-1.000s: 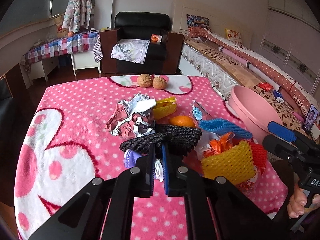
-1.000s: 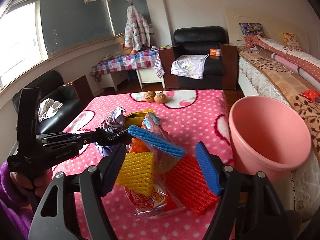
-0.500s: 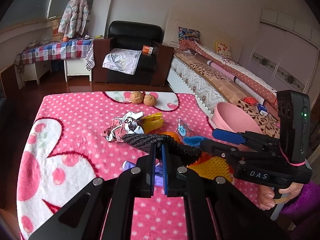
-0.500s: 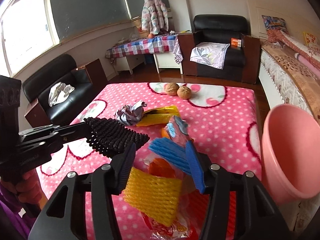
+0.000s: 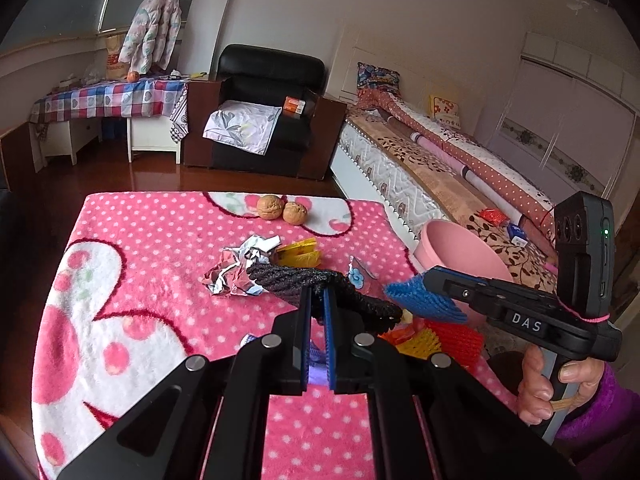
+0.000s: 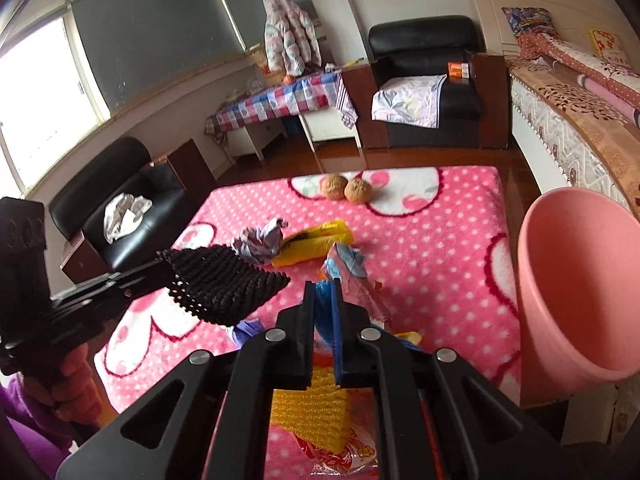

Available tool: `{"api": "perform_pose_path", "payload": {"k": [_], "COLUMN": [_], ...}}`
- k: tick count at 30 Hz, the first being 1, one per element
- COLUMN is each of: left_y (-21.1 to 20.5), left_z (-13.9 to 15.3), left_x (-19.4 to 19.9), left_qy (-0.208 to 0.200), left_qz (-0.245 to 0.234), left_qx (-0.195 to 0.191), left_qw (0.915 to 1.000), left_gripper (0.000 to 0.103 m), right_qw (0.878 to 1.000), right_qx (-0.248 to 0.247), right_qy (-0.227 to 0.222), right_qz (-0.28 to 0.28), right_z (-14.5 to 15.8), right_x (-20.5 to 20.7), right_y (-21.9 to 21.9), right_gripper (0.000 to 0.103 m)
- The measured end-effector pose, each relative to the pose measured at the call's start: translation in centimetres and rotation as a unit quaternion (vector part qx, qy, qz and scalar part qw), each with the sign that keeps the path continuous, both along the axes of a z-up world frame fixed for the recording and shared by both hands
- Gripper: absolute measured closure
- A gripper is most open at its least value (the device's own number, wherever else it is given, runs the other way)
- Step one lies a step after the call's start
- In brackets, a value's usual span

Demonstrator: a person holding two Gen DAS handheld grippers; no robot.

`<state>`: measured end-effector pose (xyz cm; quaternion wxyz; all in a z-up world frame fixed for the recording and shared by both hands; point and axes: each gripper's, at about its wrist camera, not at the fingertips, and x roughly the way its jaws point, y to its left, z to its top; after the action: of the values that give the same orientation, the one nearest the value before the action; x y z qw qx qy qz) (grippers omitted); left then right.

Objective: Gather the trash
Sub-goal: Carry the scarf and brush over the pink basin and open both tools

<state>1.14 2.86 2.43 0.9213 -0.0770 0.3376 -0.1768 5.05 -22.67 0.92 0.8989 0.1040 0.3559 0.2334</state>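
My left gripper [image 5: 316, 300] is shut on a black foam net [image 5: 340, 292], held above the pink dotted tablecloth [image 5: 160, 260]; the black foam net [image 6: 224, 288] also hangs at the left of the right wrist view. My right gripper [image 6: 324, 296] has its jaws closing on a blue foam net [image 6: 322, 304], pads pressing it. In the left wrist view the blue foam net [image 5: 420, 300] sticks out of the right gripper [image 5: 430, 280], just in front of the pink bucket [image 5: 460, 248]. Crumpled paper [image 5: 240, 268], a yellow wrapper [image 6: 316, 240] and a yellow foam net [image 6: 308, 408] lie on the cloth.
The pink bucket [image 6: 580, 280] stands off the table's right edge, beside a bed. Two walnuts [image 6: 348, 188] sit at the far edge. A red foam net [image 5: 460, 340] and a printed packet [image 6: 348, 268] lie near the front right. Black armchairs stand beyond the table.
The right gripper's jaws went from wide to closed on the blue foam net and moved up over the pile. The left gripper rose a little with the black net.
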Motion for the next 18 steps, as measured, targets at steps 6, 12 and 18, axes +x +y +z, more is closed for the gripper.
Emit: {"api": "perform_pose_path", "payload": {"k": [6,12,18], "left_y": [-2.3,-7.0,-13.5], "left_z": [1.7,3.1,3.2], "left_x": [0.7,2.5,5.1], "left_qy": [-0.015,-0.030,-0.032], "left_qz": [-0.028,-0.074,-0.126], "left_qx": [-0.009,-0.014,-0.015], "left_qw": [0.9995,0.9967,0.9915], "left_gripper": [0.098,0.098,0.098], "right_qw": [0.998,0.991,0.980], "right_qx": [0.047,0.050,0.057], "right_qy": [-0.032,-0.064,-0.056], "right_qz": [-0.037,-0.109,-0.180], "right_z": [2.9,4.3,2.8], "right_x": [-0.6,-0.9,-0.4], "right_y": [-4.0,-9.2,-14.6], "right_gripper": [0.096,0.096,0.096]}}
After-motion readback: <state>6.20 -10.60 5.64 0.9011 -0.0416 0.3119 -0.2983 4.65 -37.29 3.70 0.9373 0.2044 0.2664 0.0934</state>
